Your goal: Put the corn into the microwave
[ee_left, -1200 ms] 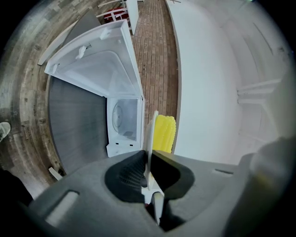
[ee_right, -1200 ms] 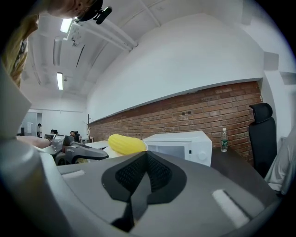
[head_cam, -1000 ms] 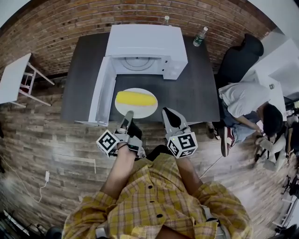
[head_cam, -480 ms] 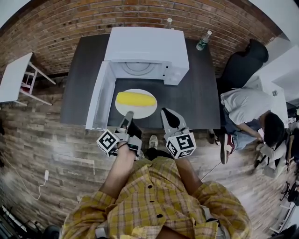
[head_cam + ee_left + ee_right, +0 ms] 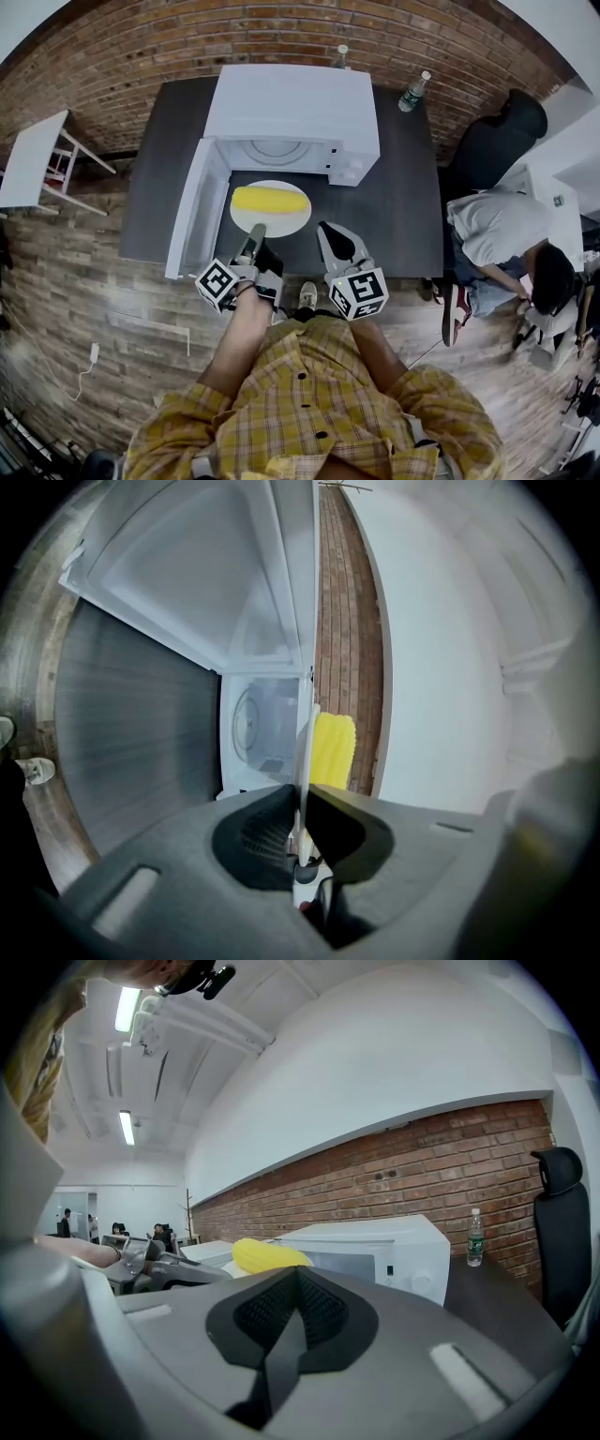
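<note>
Over the dark tabletop [image 5: 403, 187], the left hand-held gripper [image 5: 255, 232] clamps the plate [image 5: 281, 221] rim, corn [image 5: 270, 199] lying crosswise just before the open microwave [image 5: 291, 112].

This is an open-plan office with a loft look. A red brick wall [image 5: 187, 37] runs behind the dark grey rectangular desk [image 5: 403, 197], which carries a white box-shaped microwave [image 5: 291, 103]. Pale wood-plank floor [image 5: 84, 272] surrounds the desk. To the desk's right are a black padded office chair [image 5: 492, 131] and a seated person [image 5: 497, 225]. Beyond the desk, long ceiling strip lights [image 5: 126, 1127] hang above distant seated workers [image 5: 157, 1233].
</note>
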`<act>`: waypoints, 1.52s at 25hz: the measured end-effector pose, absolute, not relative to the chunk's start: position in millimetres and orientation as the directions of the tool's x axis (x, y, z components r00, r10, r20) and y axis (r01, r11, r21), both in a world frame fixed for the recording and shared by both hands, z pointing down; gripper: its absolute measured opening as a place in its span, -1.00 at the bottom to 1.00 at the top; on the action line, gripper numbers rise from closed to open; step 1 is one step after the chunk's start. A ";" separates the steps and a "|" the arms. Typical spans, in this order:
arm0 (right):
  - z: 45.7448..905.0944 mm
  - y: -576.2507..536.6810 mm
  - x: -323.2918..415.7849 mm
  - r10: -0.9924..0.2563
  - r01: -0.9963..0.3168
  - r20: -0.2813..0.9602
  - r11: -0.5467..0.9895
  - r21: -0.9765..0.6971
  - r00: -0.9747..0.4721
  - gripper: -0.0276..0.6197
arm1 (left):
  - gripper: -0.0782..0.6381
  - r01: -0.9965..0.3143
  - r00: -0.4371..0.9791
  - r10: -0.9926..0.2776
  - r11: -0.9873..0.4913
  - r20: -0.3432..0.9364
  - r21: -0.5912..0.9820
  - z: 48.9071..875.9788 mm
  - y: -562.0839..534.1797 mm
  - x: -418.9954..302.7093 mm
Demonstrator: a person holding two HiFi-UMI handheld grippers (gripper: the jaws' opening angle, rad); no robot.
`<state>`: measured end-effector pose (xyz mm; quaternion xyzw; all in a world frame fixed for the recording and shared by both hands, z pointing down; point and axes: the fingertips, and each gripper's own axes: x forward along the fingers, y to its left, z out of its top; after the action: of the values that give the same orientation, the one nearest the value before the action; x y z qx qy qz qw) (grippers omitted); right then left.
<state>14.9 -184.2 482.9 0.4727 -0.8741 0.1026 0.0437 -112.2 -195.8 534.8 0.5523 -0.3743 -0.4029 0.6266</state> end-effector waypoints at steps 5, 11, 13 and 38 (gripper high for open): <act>487.0 -200.3 12.0 -0.801 -0.821 0.177 0.554 -0.140 -0.571 -0.90 | -0.69 0.054 0.391 -0.918 0.088 0.060 0.995 554.9 -215.3 -112.2; 491.2 -212.7 9.8 -0.791 -0.812 0.184 0.566 -0.140 -0.583 -0.90 | -0.69 0.066 0.373 -0.927 0.080 0.050 0.995 566.2 -238.5 -113.4; 494.2 -216.6 11.1 -0.791 -0.813 0.190 0.564 -0.144 -0.582 -0.90 | -0.70 0.059 0.370 -0.927 0.084 0.057 0.995 574.6 -245.7 -113.7; 512.6 -242.9 24.4 -0.786 -0.819 0.232 0.556 -0.144 -0.574 -0.90 | -0.69 0.015 0.372 -0.920 0.139 0.123 0.990 656.2 -338.3 -112.0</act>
<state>24.4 -242.9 512.6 0.4563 -0.8791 0.1182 0.0704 -112.0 -338.3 656.2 0.5402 -0.4186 -0.3724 0.6279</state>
